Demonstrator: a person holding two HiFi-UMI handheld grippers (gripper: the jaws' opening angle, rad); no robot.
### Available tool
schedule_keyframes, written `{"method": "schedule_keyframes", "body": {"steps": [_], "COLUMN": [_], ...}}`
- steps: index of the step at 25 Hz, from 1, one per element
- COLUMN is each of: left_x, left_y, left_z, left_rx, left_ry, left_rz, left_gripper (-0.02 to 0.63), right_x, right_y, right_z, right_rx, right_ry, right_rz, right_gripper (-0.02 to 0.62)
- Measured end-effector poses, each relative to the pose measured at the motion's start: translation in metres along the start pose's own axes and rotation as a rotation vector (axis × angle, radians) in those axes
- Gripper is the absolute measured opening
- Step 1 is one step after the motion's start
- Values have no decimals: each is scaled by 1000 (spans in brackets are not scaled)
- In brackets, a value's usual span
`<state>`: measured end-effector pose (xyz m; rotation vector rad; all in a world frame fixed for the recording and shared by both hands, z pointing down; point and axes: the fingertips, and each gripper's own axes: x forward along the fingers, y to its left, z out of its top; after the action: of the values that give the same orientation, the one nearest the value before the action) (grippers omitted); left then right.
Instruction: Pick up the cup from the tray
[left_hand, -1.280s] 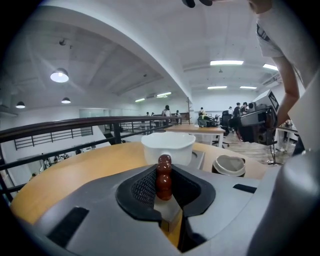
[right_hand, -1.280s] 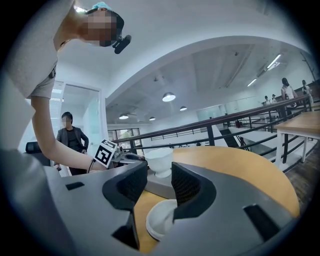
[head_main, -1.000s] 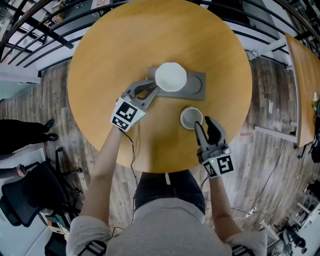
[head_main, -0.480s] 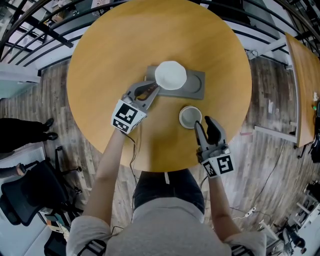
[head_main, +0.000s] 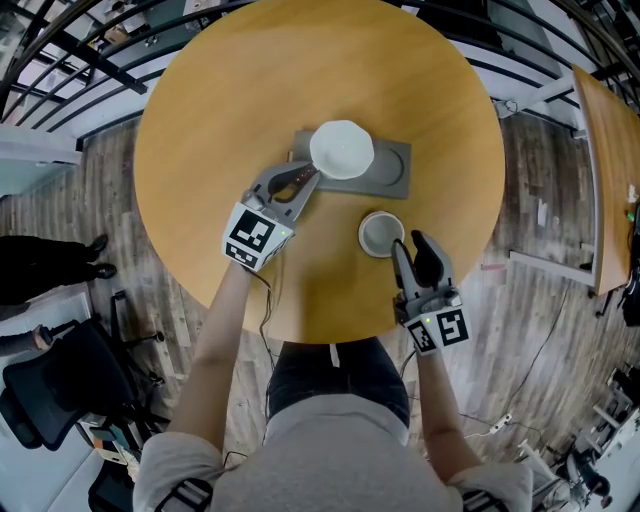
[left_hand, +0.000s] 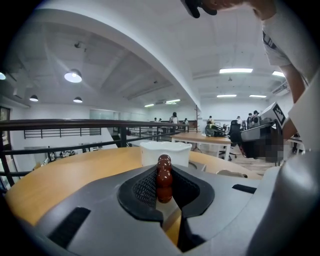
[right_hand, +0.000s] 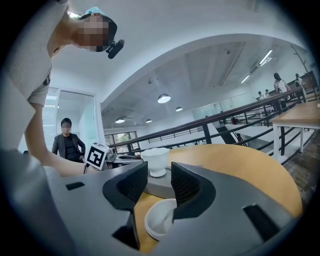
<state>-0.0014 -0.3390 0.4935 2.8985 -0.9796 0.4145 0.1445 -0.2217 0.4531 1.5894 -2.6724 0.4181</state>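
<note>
1. Round wooden table (head_main: 240, 90), seen from above. A grey tray (head_main: 392, 172) lies near its middle.
2. The white cup (head_main: 342, 151) stands upright on the left part of the tray, on a narrow foot. No jaw is around it.
3. My left gripper (head_main: 303, 179) reaches in from the lower left, and its tips end at the cup's near-left side. I cannot tell from above whether they touch the cup.
4. In the left gripper view, its jaws are clenched on a brown beaded stick (left_hand: 163, 175). The stick stands upright between the pads, with the cup straight ahead just beyond it.
5. A small white bowl (head_main: 381, 234) sits on the bare table near the tray's front edge, off the tray.
6. My right gripper (head_main: 408, 246) points at this bowl from the near side, its tips just at the bowl's rim.
7. In the right gripper view, its jaws stand apart and grasp nothing. The bowl lies low between them, partly behind one jaw, with the cup and tray further off in the gap.
8. A second wooden table (head_main: 608, 170) shows at the right edge, over plank flooring.
</note>
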Motion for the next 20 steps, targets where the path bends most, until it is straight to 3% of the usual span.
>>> {"method": "schedule_keyframes", "body": {"steps": [6, 11, 20], "left_x": [-12, -33, -77], "left_y": [-4, -15, -42], "left_z": [17, 25, 10], "left_rx": [-16, 16, -40], "left_ry": [-35, -37, -29], "left_rz": [5, 22, 67], "left_gripper": [40, 40, 40], "right_x": [1, 1, 0], "right_y": [-4, -3, 14], "right_z": [7, 16, 16], "right_rx": [14, 11, 27], "right_ry": [-15, -43, -61], "right_rz": [-1, 7, 25], "right_gripper": [137, 135, 129]}}
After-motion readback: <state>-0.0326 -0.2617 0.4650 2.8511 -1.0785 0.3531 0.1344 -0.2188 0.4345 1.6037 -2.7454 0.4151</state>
